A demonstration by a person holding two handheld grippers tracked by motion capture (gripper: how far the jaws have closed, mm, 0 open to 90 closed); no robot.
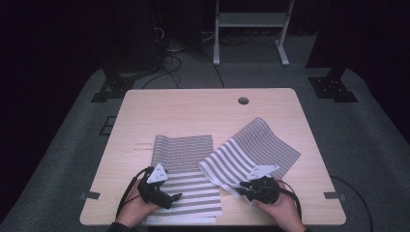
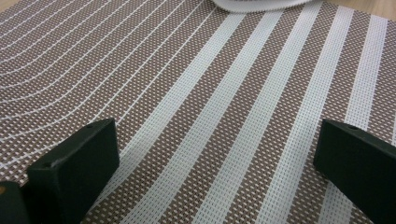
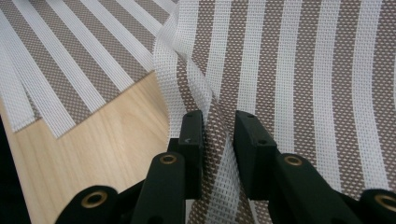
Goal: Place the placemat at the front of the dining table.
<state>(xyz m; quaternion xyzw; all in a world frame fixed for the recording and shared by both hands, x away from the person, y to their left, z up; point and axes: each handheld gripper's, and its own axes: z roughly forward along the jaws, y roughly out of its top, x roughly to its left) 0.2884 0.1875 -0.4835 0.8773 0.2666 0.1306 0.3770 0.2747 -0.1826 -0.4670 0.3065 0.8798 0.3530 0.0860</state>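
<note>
1. High view: my fingers first. The left gripper [image 1: 167, 195] hovers with its jaws spread over the near part of the flat brown-and-white striped woven mesh placemat [image 1: 186, 166], gripping nothing. The right gripper [image 1: 247, 189] is clamped on the near edge of the second striped woven placemat [image 1: 254, 147], which lies skewed across the pale wooden table [image 1: 193, 111], its near corner lifted and overlapping the first mat's right side. A person's hands hold both tools from the bottom edge.

2. Left gripper view: the two black jaws stand well apart, with only the flat mat's [image 2: 210, 107] wide and narrow stripes between them; the other mat's curled white edge [image 2: 261, 4] shows at the top.

3. Right gripper view: the jaws pinch a buckled fold of the lifted mat [image 3: 289, 70], the weave creased between the pads. The flat mat [image 3: 70, 60] lies beside it on bare wood.

4. Risk, as I judge it: the pinch sits close to the edge on stiff, slick mesh, so a quick pull could let it slide out. Dragging it across the overlap could also shift the flat mat, since my left jaws aren't pressing it down.
</note>
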